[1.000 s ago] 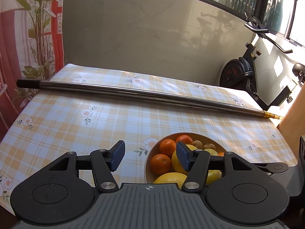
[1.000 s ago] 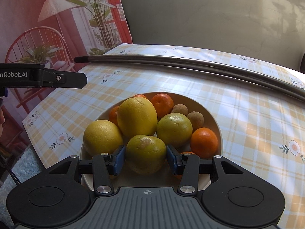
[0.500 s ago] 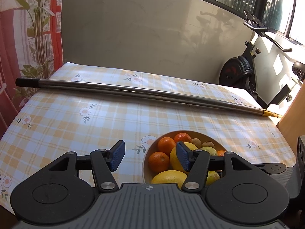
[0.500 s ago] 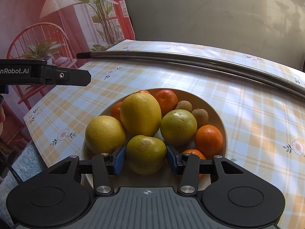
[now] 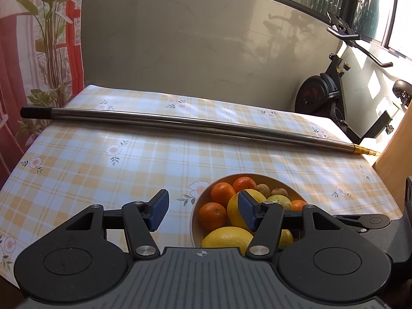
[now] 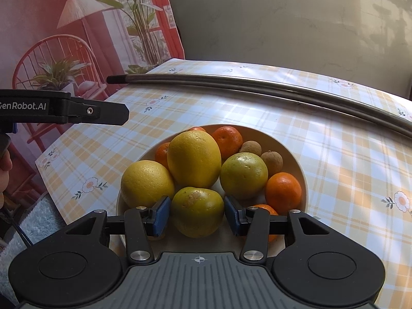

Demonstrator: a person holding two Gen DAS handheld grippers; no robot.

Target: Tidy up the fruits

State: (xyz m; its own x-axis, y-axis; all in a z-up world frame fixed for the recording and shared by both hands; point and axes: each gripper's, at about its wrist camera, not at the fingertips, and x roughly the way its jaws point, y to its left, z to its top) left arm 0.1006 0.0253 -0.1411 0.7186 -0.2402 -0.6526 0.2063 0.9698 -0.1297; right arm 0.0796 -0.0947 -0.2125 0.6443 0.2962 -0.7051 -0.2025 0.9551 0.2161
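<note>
Nothing has moved since a second ago, and both claws hang still over the checked table [image 5: 128,159]. The bowl [image 6: 288,144] of fruit sits near its front edge. The right claw [image 6: 197,212] clasps a greenish orange [image 6: 197,211] in the bowl; the left claw [image 5: 203,209] gapes half open, empty.

A bowl [image 6: 296,154] sits on the table [image 6: 360,170], near its front edge. In the bowl, a green citrus fruit [image 6: 197,212] lies at the front, between the right gripper's [image 6: 197,212] pads. Behind it lie three bigger citrus fruits, the largest [image 6: 194,158] in the middle. Mandarins [image 6: 283,191] and small round fruits [image 6: 271,159] fill the back and right. A long metal pole [image 5: 180,123] lies across the table behind the bowl. The left gripper [image 5: 203,211] hangs left of the bowl.
</note>
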